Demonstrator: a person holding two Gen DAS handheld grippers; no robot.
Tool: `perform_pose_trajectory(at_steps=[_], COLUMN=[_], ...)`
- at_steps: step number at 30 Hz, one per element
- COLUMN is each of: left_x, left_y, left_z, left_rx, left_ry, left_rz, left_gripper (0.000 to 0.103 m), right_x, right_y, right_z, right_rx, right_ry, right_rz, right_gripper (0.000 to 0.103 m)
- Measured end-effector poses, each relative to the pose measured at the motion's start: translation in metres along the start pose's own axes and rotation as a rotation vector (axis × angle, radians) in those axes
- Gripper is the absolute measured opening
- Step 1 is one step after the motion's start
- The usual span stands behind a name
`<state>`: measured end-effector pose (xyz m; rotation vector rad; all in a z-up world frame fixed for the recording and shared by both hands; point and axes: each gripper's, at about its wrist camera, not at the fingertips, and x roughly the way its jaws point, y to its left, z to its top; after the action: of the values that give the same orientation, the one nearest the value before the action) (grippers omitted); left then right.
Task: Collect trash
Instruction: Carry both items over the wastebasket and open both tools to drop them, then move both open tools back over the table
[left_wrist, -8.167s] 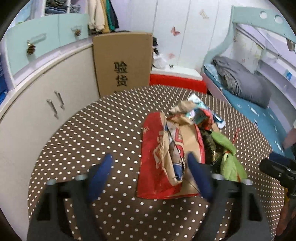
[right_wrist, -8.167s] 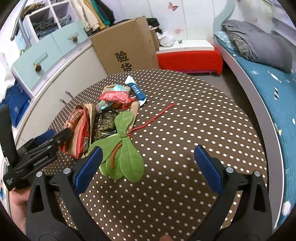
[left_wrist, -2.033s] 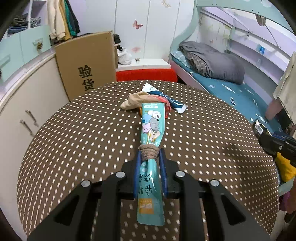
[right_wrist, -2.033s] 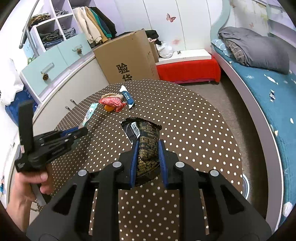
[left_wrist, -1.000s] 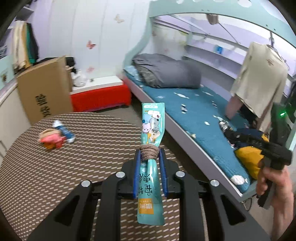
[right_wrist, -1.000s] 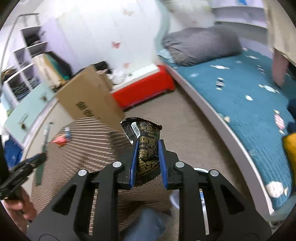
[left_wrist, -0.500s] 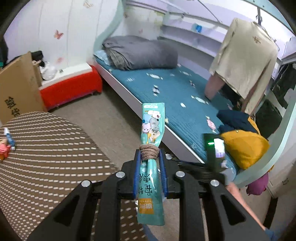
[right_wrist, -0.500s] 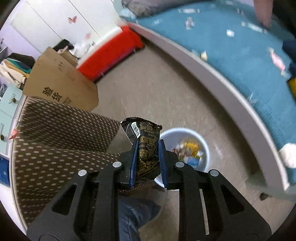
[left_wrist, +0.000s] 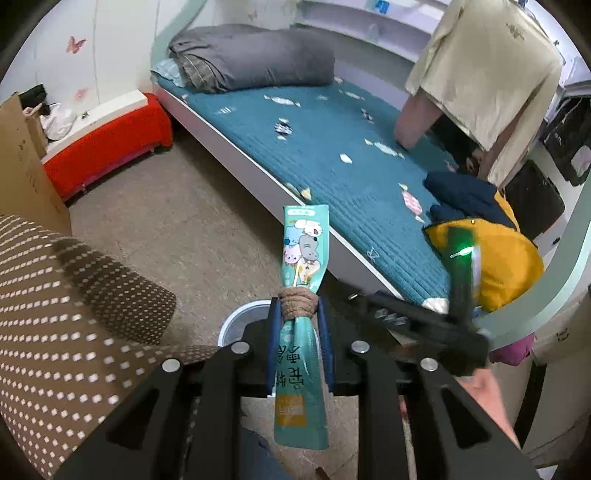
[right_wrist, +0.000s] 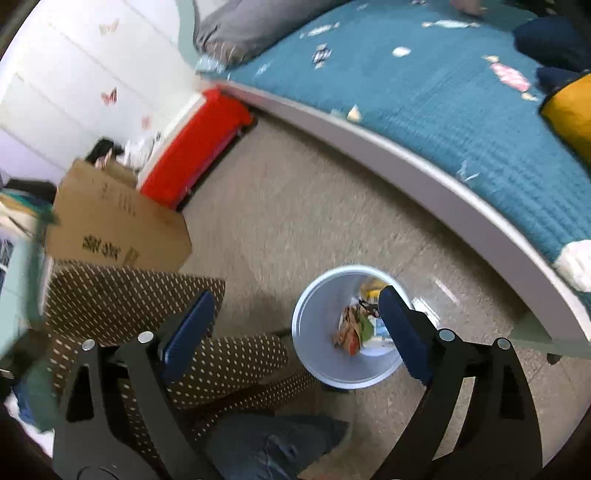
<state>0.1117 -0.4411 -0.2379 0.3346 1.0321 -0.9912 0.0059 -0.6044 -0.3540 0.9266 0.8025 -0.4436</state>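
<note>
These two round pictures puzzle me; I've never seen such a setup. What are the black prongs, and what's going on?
No robot here: a person holds a hand-operated gripper in each hand, with a fisheye camera on each looking along its two fingers. The left camera shows the left gripper shut on a teal wrapper, with the bed and the spotted tablecloth beyond. The right camera looks down at a white bin on the floor, with trash already inside. The right gripper is opening above it, with nothing between its fingers.
</note>
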Motion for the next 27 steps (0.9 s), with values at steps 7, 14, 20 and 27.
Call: perform_pose_trajectory(at_steps=[7,14,20,27], left_x=[0.006,-0.024,-0.061,-0.119], left_y=[-0.007,0.005,0.011,0.018], left_z=[0.009,0.010,0.008,-0.002], left_rx=[0.018,-0.011,-0.016,-0.021], left_ry=[-0.033,-0.101,-0.188,-0.321], left_rz=[0.067,0.115,0.149,0.210], left_gripper=[0.087,0.092,0.092,0.092], right_x=[-0.044,-0.066,-0.089,-0.154], right_y=[0.004,0.022,0.059,0.136], right_z=[0.012,0.015,0.011,0.008], right_rx=[0.014,-0.016,-0.096,-0.292], right_ry=[-0.096,-0.133,-0.192,-0.295], right_rz=[0.022,0.003,-0.015,0.006], right_gripper=[0.097,0.097,0.097,0.097])
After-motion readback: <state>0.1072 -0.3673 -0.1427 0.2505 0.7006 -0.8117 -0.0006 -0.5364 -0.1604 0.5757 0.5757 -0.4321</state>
